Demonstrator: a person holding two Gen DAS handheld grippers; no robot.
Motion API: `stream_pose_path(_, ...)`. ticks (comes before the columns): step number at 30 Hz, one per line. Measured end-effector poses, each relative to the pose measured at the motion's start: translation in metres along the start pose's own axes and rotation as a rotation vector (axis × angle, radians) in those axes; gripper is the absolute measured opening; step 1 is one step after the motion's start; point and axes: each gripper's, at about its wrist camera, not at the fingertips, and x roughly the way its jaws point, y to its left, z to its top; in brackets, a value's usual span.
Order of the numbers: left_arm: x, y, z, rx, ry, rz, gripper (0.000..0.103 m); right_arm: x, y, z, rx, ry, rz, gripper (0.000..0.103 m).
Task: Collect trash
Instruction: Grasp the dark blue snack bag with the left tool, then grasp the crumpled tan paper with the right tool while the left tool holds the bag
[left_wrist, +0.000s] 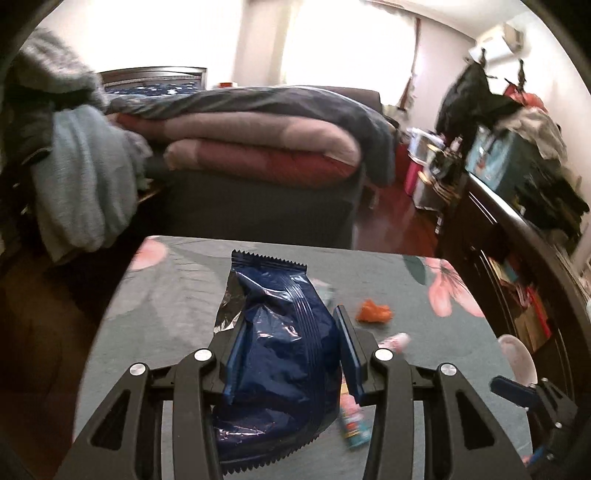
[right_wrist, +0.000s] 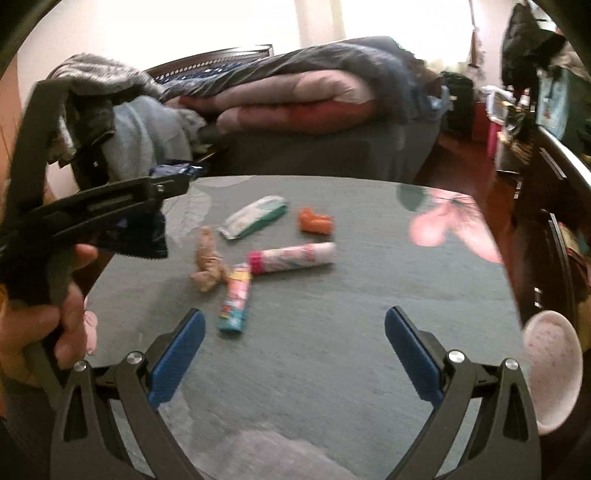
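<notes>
My left gripper (left_wrist: 290, 325) is shut on a dark blue snack wrapper (left_wrist: 280, 347) and holds it above the grey flowered table (left_wrist: 177, 295). In the right wrist view that gripper (right_wrist: 184, 181) and the wrapper (right_wrist: 147, 236) hang at the left. My right gripper (right_wrist: 294, 321) is open and empty above the table (right_wrist: 332, 350). On the table lie a white-green packet (right_wrist: 255, 216), an orange crumpled scrap (right_wrist: 316, 220), a tan crumpled paper (right_wrist: 207, 266), a pink-white tube (right_wrist: 291, 256) and a small colourful tube (right_wrist: 235, 302). The orange scrap (left_wrist: 373, 312) also shows in the left wrist view.
A pink-white bowl (right_wrist: 552, 369) stands at the table's right edge. A bed with folded quilts (right_wrist: 303, 99) lies behind the table. Clothes hang over a chair (right_wrist: 140, 125) at the left. A dark cabinet (left_wrist: 517, 258) runs along the right.
</notes>
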Motion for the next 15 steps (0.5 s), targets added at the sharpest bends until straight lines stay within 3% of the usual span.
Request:
stream_pose_path(10, -0.013, 0.052, -0.011, -0.065, -0.021, 0.057, 0.045, 0.058, 0.057, 0.031, -0.074, 0.056, 0.060, 0.096)
stream_pose_path(12, -0.015, 0.060, -0.011, -0.080, -0.030, 0.063, 0.045, 0.073, 0.067, 0.037, -0.098, 0.070, 0.054, 0.085)
stream_pose_path(15, -0.020, 0.072, -0.012, -0.100, -0.043, 0.076, 0.045, 0.092, 0.078, 0.041, -0.124, 0.099, 0.046, 0.080)
